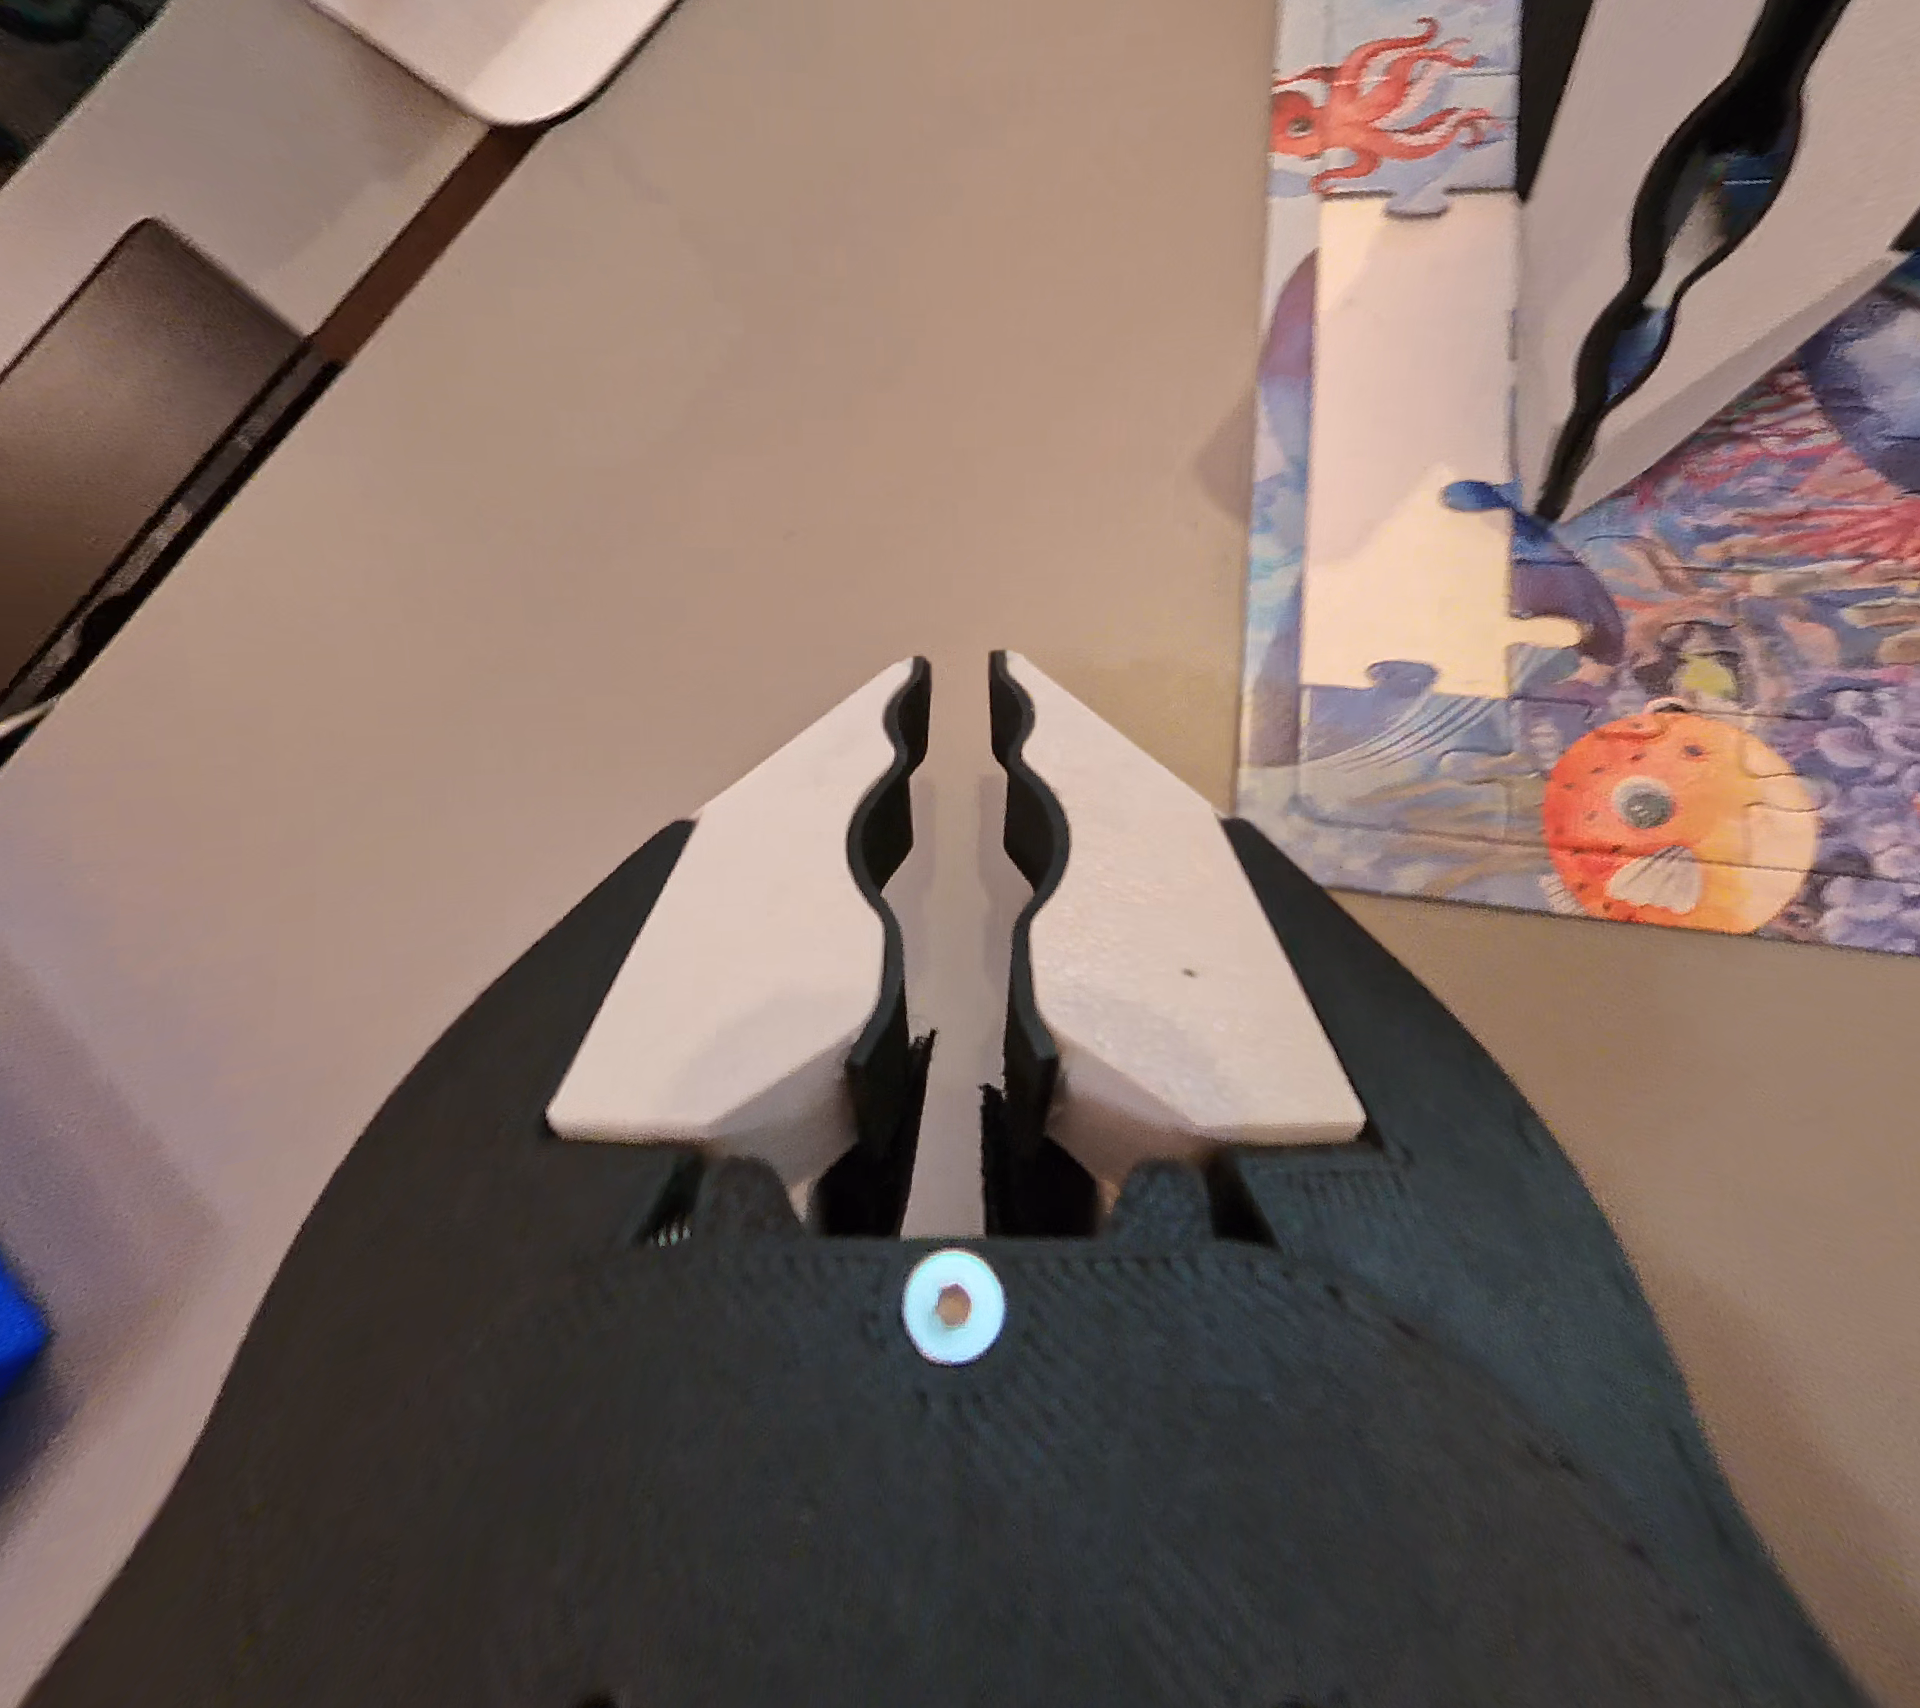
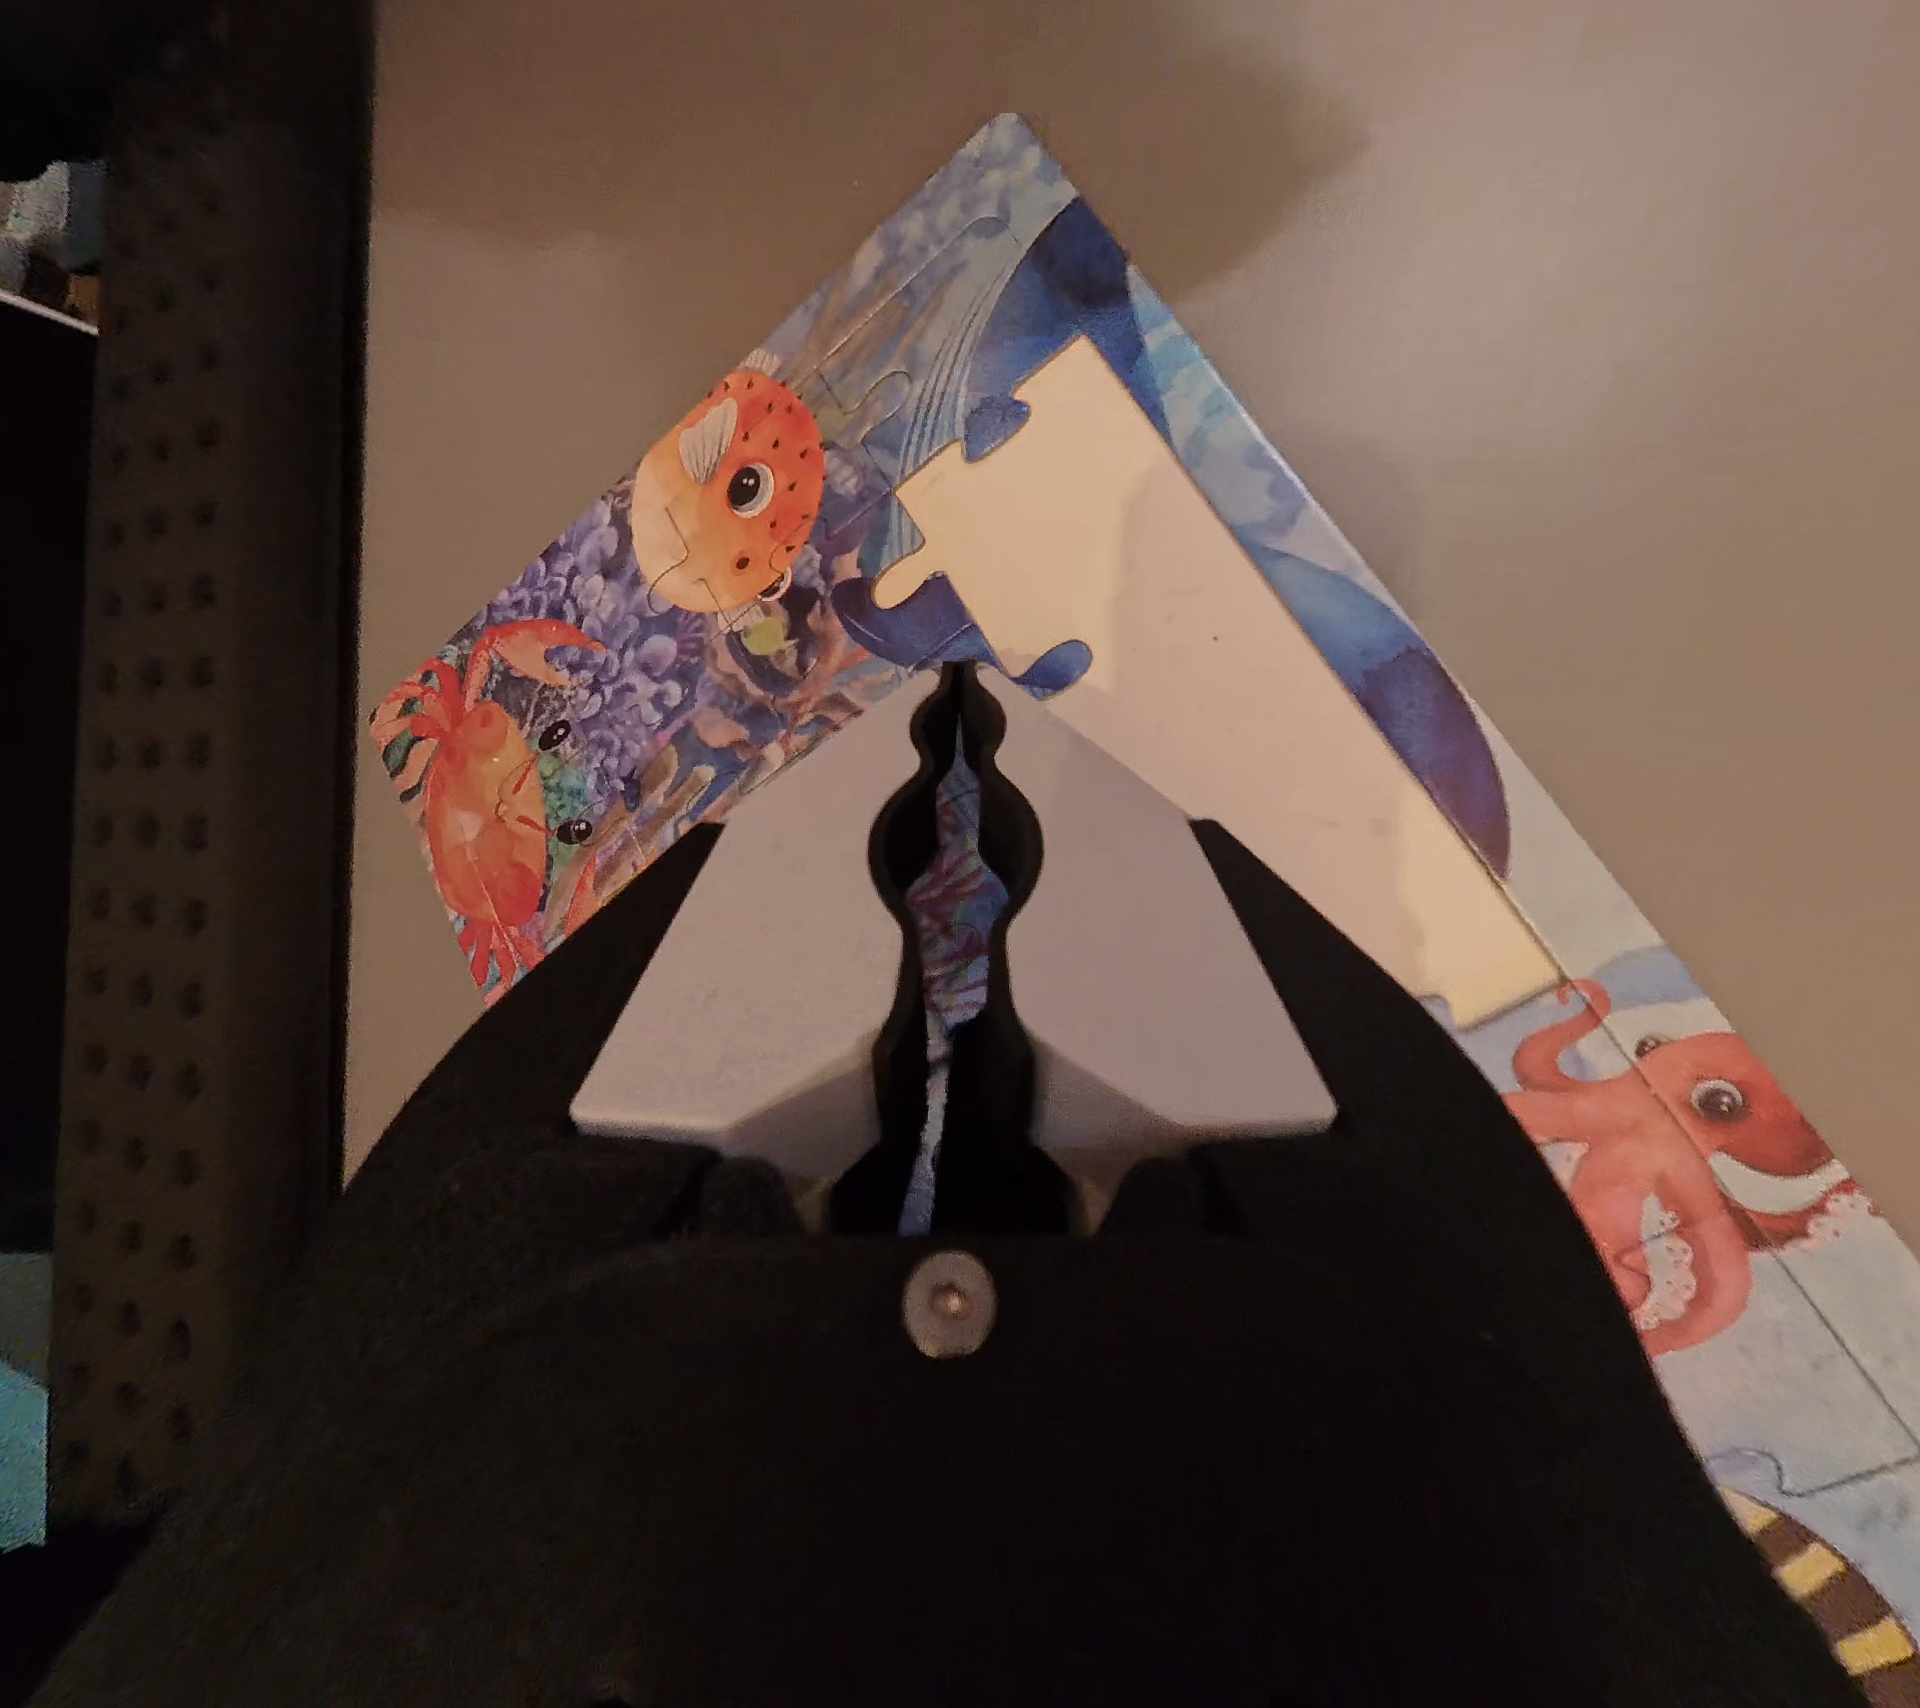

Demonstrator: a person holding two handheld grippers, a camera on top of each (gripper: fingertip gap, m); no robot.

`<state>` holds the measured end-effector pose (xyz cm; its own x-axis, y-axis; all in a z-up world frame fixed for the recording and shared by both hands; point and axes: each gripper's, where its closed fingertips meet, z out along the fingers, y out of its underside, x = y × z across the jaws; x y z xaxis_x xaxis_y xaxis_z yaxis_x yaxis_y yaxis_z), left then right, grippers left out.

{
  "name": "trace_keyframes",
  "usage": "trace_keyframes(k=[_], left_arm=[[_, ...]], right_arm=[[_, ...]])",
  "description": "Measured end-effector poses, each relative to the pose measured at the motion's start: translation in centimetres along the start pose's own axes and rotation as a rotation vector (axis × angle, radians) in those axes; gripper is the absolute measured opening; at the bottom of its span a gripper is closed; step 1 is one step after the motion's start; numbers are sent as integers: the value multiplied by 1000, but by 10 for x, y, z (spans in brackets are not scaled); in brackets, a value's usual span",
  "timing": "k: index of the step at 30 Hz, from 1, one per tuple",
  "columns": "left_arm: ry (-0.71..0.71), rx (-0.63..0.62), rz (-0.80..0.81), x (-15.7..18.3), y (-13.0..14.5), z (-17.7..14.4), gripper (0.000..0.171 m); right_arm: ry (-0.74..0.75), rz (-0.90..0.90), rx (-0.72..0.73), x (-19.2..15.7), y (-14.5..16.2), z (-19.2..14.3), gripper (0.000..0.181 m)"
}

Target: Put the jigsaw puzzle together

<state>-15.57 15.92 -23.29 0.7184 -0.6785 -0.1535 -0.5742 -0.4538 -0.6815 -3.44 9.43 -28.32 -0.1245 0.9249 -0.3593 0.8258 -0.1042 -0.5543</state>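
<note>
The right tool (image 2: pixel 958 671) is pressed together, its tips on the puzzle (image 2: pixel 727 619) beside a white gap (image 2: pixel 1143 671). The left tool (image 1: pixel 958 671) hangs slightly spread and empty over the counter (image 1: pixel 727 411), the puzzle to its right.

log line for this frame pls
left gripper: open, over bare table | right gripper: shut, tips on jigsaw puzzle beside empty slot
</note>
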Motion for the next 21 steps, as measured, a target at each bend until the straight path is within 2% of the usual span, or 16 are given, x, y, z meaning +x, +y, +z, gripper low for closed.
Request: trace_keyframes(k=[1, 4, 6, 8, 11, 13, 15, 17, 19, 21], left_arm=[[-16, 8, -23, -10, 3, -8, 10], [-67, 34, -98, -40, 16, -37, 14], [-100, 35, -136, -56, 30, -56, 20], [-111, 17, -162, -65, 47, -69, 25], [-81, -67, -147, -63, 74, -63, 38], [-37, -119, -108, -55, 87, -50, 49], [13, -151, -57, -44, 94, -37, 58], [60, -174, -15, -33, 97, -27, 66], [75, -201, 2, -30, 103, -21, 65], [87, -194, -5, -28, 103, -18, 62]], right_arm=[[13, 7, 14, 3, -1, -3, 0], [28, 3, 62, 7, -4, -17, 16], [54, -25, 91, 9, -5, -25, 38], [99, -54, 71, 13, -1, -27, 53], [186, -85, 11, 25, 7, -19, 63], [196, -93, 39, 28, 3, -16, 67], [226, -95, 46, 34, 2, -16, 63], [277, -115, 49, 41, 2, -17, 49], [323, -133, 51, 47, 2, -19, 37], [331, -137, 57, 49, 2, -19, 34]])
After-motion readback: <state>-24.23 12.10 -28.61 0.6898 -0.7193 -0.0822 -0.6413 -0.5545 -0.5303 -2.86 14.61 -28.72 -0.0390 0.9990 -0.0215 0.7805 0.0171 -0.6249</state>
